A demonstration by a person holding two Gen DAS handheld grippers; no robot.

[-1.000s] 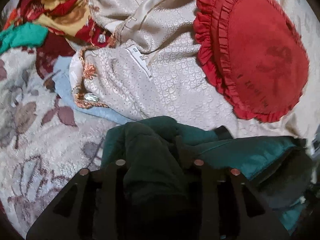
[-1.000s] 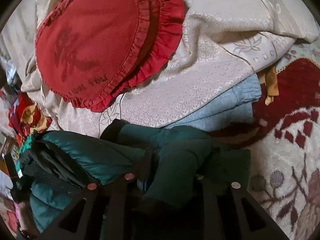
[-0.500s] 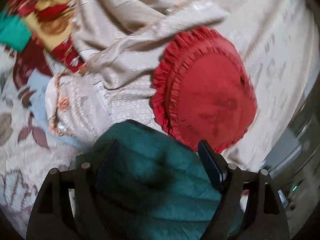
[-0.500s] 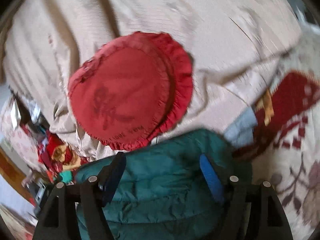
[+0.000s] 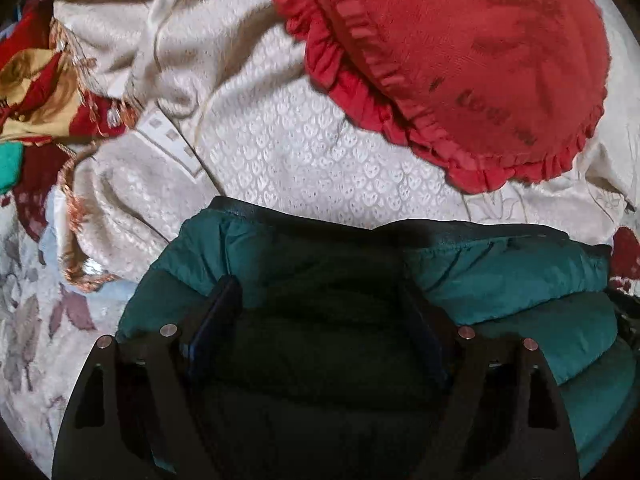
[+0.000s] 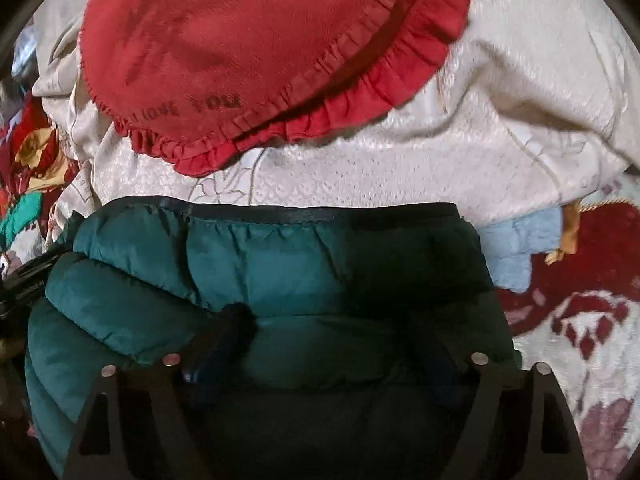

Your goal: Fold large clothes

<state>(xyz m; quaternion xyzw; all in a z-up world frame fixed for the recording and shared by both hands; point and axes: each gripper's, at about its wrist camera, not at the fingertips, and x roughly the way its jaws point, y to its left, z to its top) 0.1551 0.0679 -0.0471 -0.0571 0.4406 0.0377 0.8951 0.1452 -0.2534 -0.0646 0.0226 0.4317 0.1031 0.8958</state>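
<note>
Left wrist view: floral rug [image 5: 24, 320] at the left, then the left gripper [image 5: 320, 300], its fingers spread wide and pressed into the teal puffer jacket [image 5: 500, 280] lying on the cream bedspread [image 5: 300, 152]; a red ruffled cushion [image 5: 460, 52] lies beyond. Right wrist view: the right gripper [image 6: 332, 332] is likewise splayed on the jacket [image 6: 260, 264].

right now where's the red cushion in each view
Left wrist: the red cushion fills the upper right, lying on the cream cover, beyond the teal jacket.
Right wrist: the red cushion fills the upper left and centre, again beyond the jacket.
Shared landmark: the jacket's dark top hem, just below the cushion in both.
</note>
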